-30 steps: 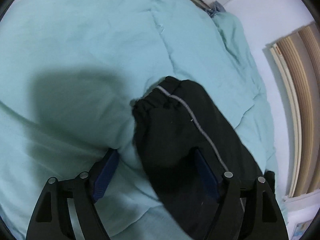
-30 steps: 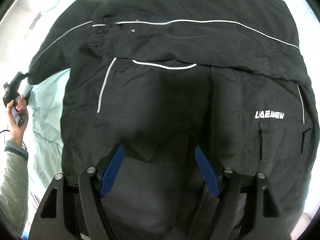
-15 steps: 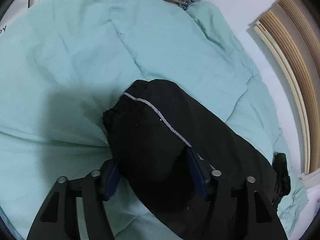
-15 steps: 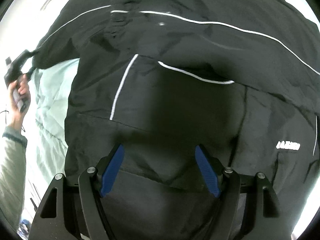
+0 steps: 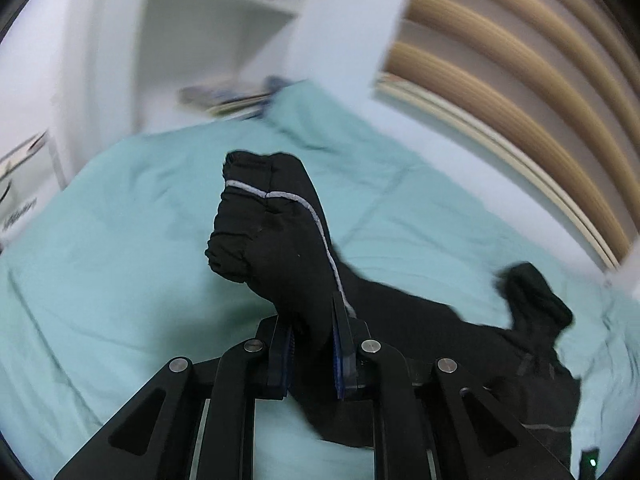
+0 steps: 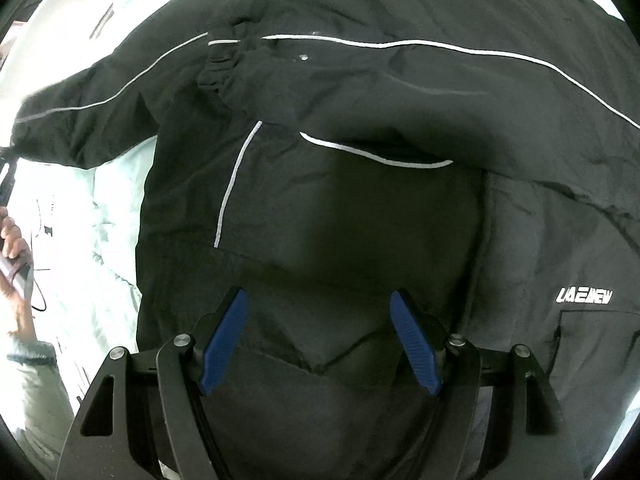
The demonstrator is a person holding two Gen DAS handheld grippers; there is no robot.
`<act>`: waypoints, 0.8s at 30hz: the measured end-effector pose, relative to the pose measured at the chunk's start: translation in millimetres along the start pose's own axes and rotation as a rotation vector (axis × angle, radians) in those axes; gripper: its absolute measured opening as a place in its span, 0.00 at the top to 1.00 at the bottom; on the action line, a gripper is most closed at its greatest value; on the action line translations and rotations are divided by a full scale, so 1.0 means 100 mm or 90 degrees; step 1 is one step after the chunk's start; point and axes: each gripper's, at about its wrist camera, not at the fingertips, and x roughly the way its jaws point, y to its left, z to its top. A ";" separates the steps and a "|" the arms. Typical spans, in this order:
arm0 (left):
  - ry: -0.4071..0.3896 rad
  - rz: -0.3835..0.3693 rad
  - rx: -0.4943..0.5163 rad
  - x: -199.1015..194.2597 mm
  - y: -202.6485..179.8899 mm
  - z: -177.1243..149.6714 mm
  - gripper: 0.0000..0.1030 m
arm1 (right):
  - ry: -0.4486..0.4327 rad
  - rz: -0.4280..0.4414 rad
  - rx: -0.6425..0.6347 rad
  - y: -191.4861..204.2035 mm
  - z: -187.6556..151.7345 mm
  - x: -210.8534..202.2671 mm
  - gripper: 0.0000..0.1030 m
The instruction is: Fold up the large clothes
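In the left wrist view we see the left gripper (image 5: 313, 334) clamped on a black sleeve (image 5: 276, 240), its blue fingers (image 5: 339, 344) pinching the cloth just behind the gathered cuff, which stands up ahead of them with a pale piping line curving across it. The rest of the black jacket (image 5: 460, 336) trails to the right over the mint-green bed cover (image 5: 100, 248), and behind the bed we make out a white shelf unit (image 5: 216, 20) and a slatted wooden panel (image 5: 500, 80), all somewhat blurred. In the right wrist view the right gripper (image 6: 320, 340) hangs over the body of the jacket (image 6: 360, 208) with its blue fingers (image 6: 224, 340) spread wide and nothing between them. The jacket lies spread on the bed, one sleeve folded across its chest, the other stretched toward the left edge, where a hand (image 6: 12, 240) shows; white lettering (image 6: 582, 295) sits on the right.
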 end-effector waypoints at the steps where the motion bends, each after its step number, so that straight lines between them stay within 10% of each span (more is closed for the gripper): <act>1: 0.002 -0.016 0.014 -0.02 -0.14 -0.02 0.85 | -0.003 0.005 0.003 -0.03 -0.01 -0.01 0.25; 18: 0.235 -0.367 0.277 0.39 -3.31 -1.50 0.85 | -0.105 -0.019 0.112 -0.95 -0.24 -0.63 0.25; 24: 0.359 -0.388 0.304 0.91 -3.78 -1.92 0.66 | -0.111 -0.019 0.160 -1.41 -0.23 -0.70 0.25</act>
